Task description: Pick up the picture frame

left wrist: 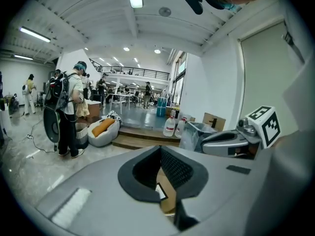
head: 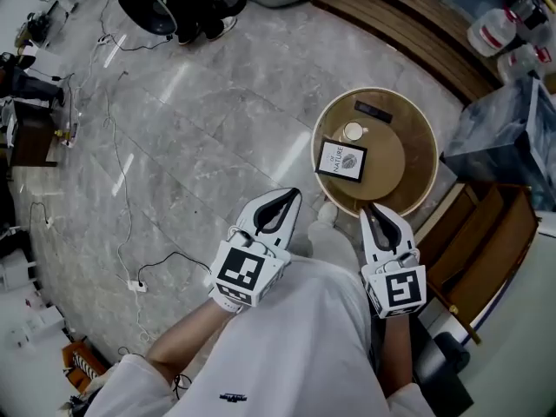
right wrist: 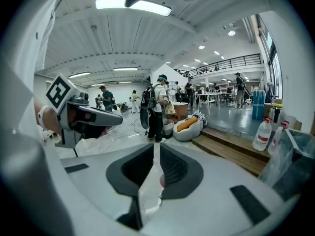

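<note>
"NATURE" is read on the picture frame (head: pixel 340 160); the smaller print above it is too small to tell. Black-and-white square markers are seen on both gripper cubes. No other writing is legible.

The left gripper (head: pixel 294 195) is held with its tips together and nothing clamped; only a loop-shaped gap is left behind the tips. The right gripper (head: pixel 369 207) is closed as well, with just a thin slit seen between the jaws in the right gripper view (right wrist: pixel 156 144), and it is empty. Both are held above the floor at lower centre of the head view, short of the frame and touching nothing.

The frame is laid flat on the round wooden table (head: pixel 417 176), right of centre in the head view, on the left part of the inner disc, apart from both grippers. A small white cup (head: pixel 353 132) is set just above it, and a black flat object (head: pixel 373 111) nearer the far rim.

Around: cables (head: pixel 122 189) across the marble floor, a wooden step (head: pixel 408 33), water bottles (head: pixel 499 29) at upper right, a clear plastic bin (head: pixel 508 137), and wooden furniture (head: pixel 486 241) at right. People with backpacks (left wrist: pixel 69 107) are seen standing in the left gripper view.
</note>
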Tool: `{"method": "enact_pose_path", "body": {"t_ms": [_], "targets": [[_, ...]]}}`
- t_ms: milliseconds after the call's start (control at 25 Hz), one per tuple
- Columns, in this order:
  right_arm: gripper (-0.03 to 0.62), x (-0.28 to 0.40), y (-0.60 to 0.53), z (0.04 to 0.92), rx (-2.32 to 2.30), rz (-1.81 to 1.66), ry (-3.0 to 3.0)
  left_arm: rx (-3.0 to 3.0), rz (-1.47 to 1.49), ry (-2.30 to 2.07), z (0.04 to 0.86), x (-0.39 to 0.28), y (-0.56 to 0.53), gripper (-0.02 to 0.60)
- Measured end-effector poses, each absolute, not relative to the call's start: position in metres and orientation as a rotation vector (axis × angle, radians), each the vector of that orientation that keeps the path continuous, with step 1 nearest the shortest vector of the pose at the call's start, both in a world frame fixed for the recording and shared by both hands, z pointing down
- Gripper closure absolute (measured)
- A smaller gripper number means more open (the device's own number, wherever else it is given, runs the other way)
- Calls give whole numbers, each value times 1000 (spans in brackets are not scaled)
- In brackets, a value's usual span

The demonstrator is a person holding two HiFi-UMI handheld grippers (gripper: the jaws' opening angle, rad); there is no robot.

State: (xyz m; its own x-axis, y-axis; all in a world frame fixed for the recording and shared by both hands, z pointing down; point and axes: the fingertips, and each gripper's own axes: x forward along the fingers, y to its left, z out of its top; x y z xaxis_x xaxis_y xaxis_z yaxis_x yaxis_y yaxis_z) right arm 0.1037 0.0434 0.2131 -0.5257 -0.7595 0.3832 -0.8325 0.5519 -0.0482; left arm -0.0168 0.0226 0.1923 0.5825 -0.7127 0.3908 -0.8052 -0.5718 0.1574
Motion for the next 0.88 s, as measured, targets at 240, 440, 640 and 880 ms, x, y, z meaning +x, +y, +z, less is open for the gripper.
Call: {"method": "enact_pose_path", "body": {"t_ms": [240,440,640,880], "targets": [[585,138,-6,226,1244,344,-2469,2494,427,-1236,203,34,-20,578],[556,141,-20,251,1121,376,-2499,2443,457,-1264,214,37,-34,578],[545,139,-37,267,1065,371,-2488,2396,460,-1314,224,30,-47,578],[524,125,-52,307,950,413,-2485,2334,470,-1337,253,25,-58,578]]}}
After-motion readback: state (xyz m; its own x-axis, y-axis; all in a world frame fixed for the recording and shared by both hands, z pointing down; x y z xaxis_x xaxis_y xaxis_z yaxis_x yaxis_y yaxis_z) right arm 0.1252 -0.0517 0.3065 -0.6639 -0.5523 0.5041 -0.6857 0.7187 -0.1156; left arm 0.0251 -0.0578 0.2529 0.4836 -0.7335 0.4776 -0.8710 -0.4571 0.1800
